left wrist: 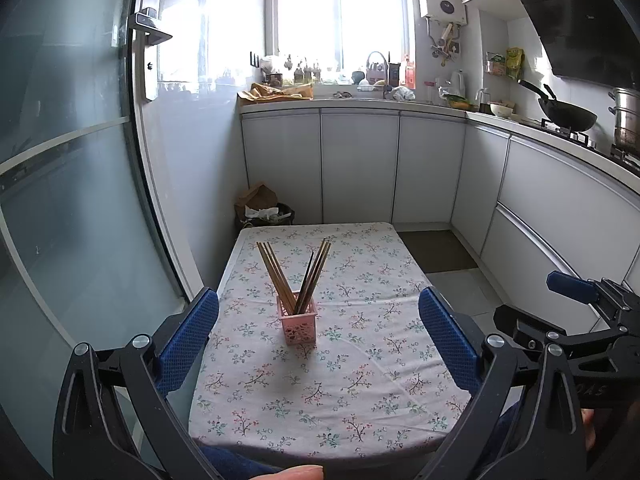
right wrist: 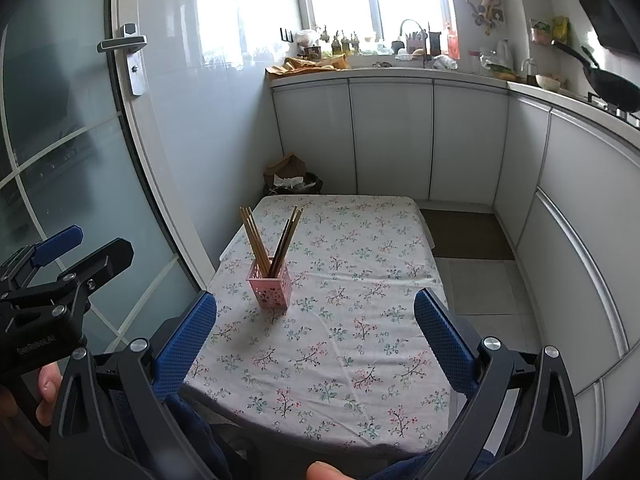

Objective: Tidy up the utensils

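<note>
A small pink lattice holder (left wrist: 298,322) (right wrist: 270,288) stands upright on the floral-clothed table (left wrist: 360,380) (right wrist: 360,340). Several wooden chopsticks (left wrist: 294,276) (right wrist: 272,240) lean in it, splayed into a V. My left gripper (left wrist: 318,320) is open and held above the table's near half, with the holder seen between its blue fingers (left wrist: 192,336). My right gripper (right wrist: 316,328) is also open, just right of the holder and nearer the front edge. Neither holds anything. Each gripper shows at the other view's edge: the right gripper's body (left wrist: 576,320), the left gripper's body (right wrist: 60,280).
A glass door (left wrist: 72,200) with a handle (right wrist: 128,46) runs along the table's left. White cabinets (left wrist: 360,160) and a cluttered counter (left wrist: 360,96) stand behind; a wok (left wrist: 564,114) sits on the stove at right. A bin with bags (left wrist: 264,210) sits at the far left corner. A floor mat (right wrist: 468,236) lies to the right.
</note>
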A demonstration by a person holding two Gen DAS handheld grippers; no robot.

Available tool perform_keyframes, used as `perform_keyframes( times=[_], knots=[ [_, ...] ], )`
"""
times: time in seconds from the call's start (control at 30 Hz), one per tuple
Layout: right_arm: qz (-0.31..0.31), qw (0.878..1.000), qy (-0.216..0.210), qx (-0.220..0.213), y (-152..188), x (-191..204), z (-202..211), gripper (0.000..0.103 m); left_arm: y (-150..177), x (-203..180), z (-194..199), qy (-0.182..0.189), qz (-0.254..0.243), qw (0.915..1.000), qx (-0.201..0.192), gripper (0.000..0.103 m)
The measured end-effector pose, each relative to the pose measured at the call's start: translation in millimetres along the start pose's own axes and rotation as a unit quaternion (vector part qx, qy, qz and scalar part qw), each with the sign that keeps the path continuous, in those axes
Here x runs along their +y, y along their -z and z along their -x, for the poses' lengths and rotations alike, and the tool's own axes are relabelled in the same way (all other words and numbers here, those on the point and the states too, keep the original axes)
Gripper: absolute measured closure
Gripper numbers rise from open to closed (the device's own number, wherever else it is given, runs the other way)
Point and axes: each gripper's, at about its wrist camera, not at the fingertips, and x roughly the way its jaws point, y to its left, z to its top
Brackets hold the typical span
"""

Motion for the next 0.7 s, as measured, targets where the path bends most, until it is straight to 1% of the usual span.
perform_keyframes(
  times=[0.7],
  knots=[
    [0.001,1.000,0.003,0.000,1.2,-0.5,-3.4,0.007,2.4,1.5,-4.9,0.008,-0.005,0.9999,0.005,0.007]
  ],
)
